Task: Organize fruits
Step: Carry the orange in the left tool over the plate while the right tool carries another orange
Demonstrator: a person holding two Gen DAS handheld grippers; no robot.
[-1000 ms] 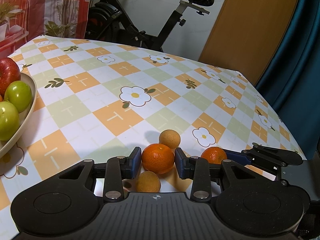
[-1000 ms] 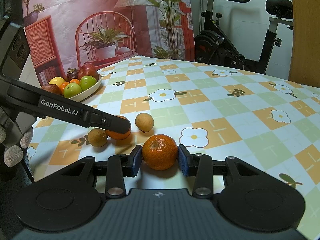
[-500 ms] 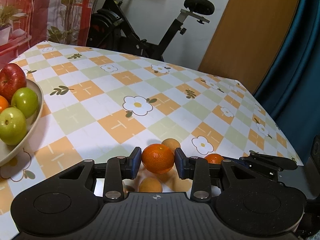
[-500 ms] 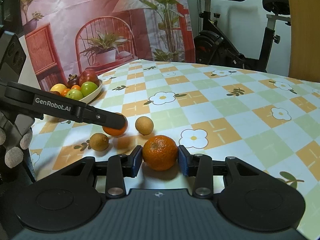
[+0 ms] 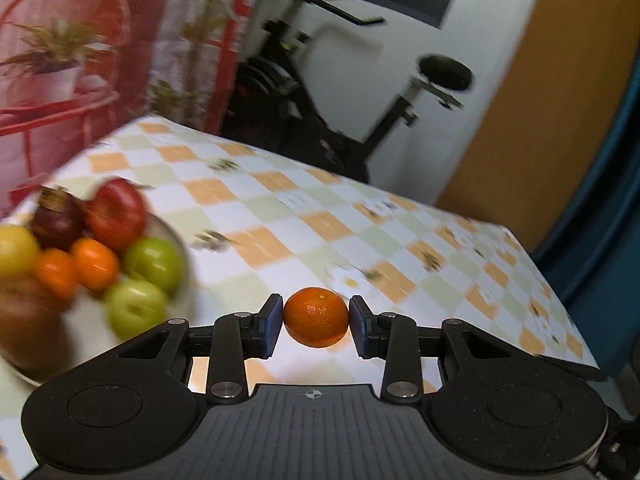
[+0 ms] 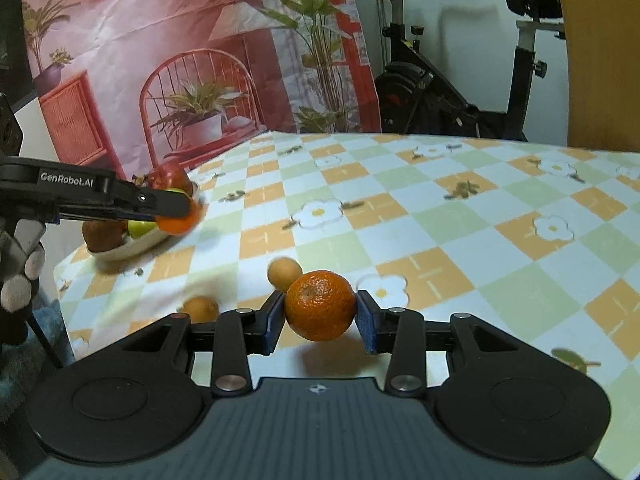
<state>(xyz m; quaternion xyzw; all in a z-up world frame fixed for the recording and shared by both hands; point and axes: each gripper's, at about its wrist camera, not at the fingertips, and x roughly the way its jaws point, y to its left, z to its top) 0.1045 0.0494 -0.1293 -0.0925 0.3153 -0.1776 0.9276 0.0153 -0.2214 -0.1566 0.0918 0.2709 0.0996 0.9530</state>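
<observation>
Two claws, each clenched on one mandarin. The left claw (image 5: 316,318) grips its mandarin (image 5: 316,317) between both blue pads, clear of the checked tablecloth (image 5: 304,220). Off to its left, and close, sits the fruit bowl (image 5: 182,248), blurred by motion. In it can be counted two green apples (image 5: 154,264), one red apple (image 5: 116,214), one dark reddish fruit (image 5: 58,218), two small orange fruits (image 5: 94,264), one yellow fruit (image 5: 14,250) and one brown fruit (image 5: 28,316) at the near edge — eight pieces that show.

The right claw (image 6: 320,320) holds the second mandarin (image 6: 320,306) the same way, pads pressed to either side; a shadow lies on the cloth just beneath it. Just past its left pad rest two small tan round fruits: one (image 6: 285,272) touching or nearly touching the mandarin's upper left in this view, the other (image 6: 200,308) further left, half hidden behind the claw's left linkage.

From the right claw's camera, the left claw appears far to the left, seen side-on, its mandarin poised at the bowl's near rim; whether over the rim or just short of it cannot be told. A gloved hand (image 6: 18,276) shows at the left edge.

Behind the table stand one exercise bike (image 6: 452,92) and one printed backdrop (image 6: 180,60).
</observation>
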